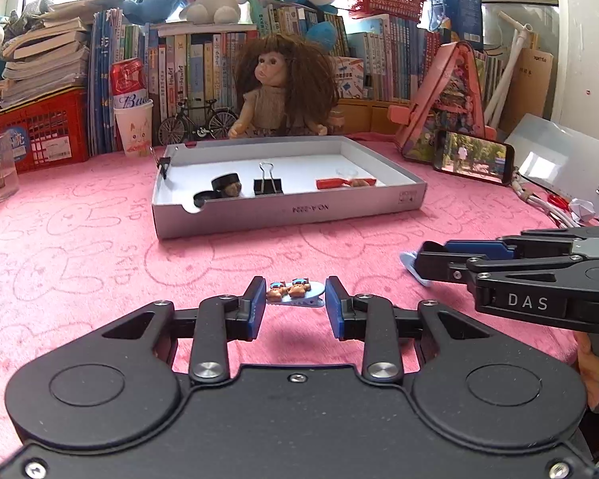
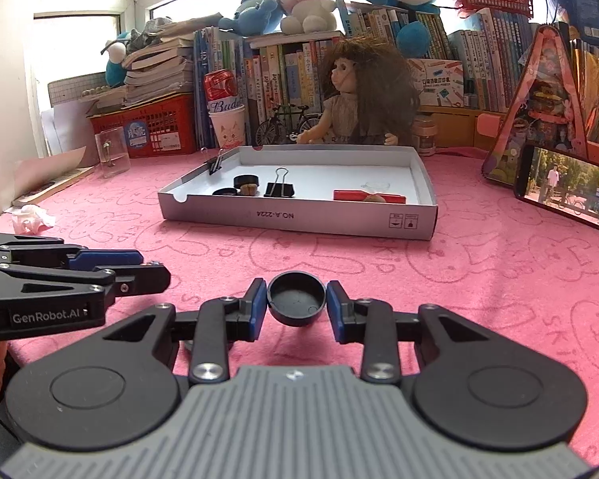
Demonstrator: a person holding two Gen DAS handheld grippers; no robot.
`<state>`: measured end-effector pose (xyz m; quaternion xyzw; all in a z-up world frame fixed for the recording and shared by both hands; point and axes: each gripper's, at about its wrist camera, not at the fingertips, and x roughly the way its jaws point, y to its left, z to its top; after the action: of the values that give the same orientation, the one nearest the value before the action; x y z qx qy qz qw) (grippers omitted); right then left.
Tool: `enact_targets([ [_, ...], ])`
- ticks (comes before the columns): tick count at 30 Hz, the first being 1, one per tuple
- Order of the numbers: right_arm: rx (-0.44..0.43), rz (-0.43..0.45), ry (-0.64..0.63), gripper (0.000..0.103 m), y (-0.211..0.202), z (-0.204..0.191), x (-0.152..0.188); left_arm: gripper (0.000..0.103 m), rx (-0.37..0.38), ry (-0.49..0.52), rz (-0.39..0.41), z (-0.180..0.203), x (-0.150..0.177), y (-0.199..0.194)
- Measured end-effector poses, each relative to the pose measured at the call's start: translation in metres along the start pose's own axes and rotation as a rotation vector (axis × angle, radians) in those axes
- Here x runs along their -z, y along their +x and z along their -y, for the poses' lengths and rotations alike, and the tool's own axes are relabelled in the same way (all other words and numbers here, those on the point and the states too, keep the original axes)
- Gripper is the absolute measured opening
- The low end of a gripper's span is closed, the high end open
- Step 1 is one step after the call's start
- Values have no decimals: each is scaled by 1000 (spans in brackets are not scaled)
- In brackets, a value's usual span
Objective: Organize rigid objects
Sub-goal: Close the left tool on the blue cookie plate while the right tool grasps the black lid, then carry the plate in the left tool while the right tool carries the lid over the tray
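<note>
Both claws are clenched — the right gripper (image 2: 296,302) on a black cap (image 2: 296,297), the left gripper (image 1: 295,297) on a small blue clip (image 1: 295,293) — just short of the grey tray (image 1: 291,211). Best lift each clear of the tray's near wall before letting go.

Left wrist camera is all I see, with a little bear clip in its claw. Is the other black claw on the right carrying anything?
Observer: Yes. The right gripper pinches a black round cap between its blue pads.
Operator: Which way is the cap turned?
Observer: Its hollow side faces up, toward the camera.
Operator: Is anything lying beyond the left edge of my picture?
Observer: A crumpled tissue lies on the pink cloth, well left of the grey box.
</note>
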<state>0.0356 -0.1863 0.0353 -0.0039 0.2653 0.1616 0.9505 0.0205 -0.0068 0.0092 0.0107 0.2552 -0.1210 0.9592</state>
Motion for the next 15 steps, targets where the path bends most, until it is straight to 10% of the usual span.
enact_targets([
  [15, 82, 31, 103, 38, 31, 43, -44, 30, -60, -70, 55, -36, -60, 41],
])
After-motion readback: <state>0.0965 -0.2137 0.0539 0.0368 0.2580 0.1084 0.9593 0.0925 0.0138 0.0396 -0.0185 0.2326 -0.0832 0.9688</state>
